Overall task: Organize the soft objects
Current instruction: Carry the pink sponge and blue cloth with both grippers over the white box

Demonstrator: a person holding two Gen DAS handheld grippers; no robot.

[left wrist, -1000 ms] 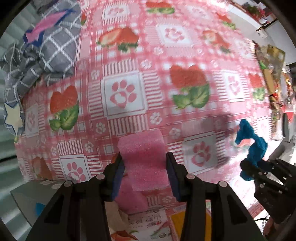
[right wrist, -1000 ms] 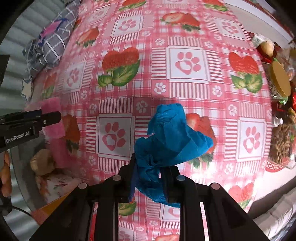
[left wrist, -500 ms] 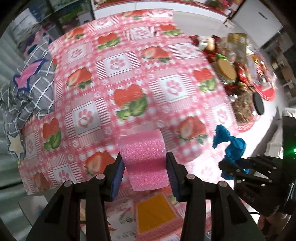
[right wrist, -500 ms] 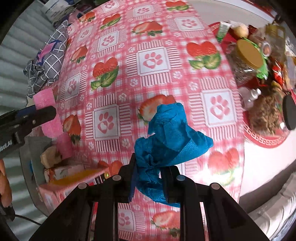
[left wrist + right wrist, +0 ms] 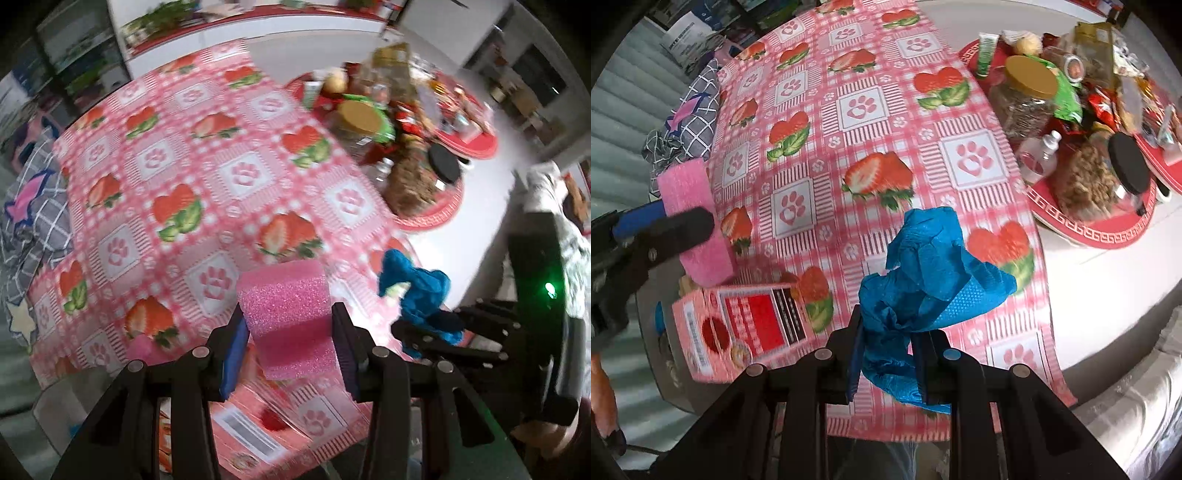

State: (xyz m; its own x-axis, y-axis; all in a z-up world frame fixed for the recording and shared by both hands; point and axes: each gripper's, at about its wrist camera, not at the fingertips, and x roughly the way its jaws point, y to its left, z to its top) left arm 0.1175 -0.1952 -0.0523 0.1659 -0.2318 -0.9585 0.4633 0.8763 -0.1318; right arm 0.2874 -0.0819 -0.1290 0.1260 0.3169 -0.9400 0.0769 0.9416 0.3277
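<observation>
Two soft loads: grainy pink foam block (image 5: 286, 306), crumpled blue cloth (image 5: 925, 273).

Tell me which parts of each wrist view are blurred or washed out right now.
Left wrist view: pink sponge in the left claw is sharp, the jar clutter behind smears. Right wrist view: blue cloth crisp, white tabletop at right glares.

The lower end of the pink foam block (image 5: 291, 317) is hidden between the jaws. The print on the pink cardboard box (image 5: 738, 325) is blurred beyond reading. The grey checked fabric bundle (image 5: 33, 206) is cut off by the left edge.
</observation>
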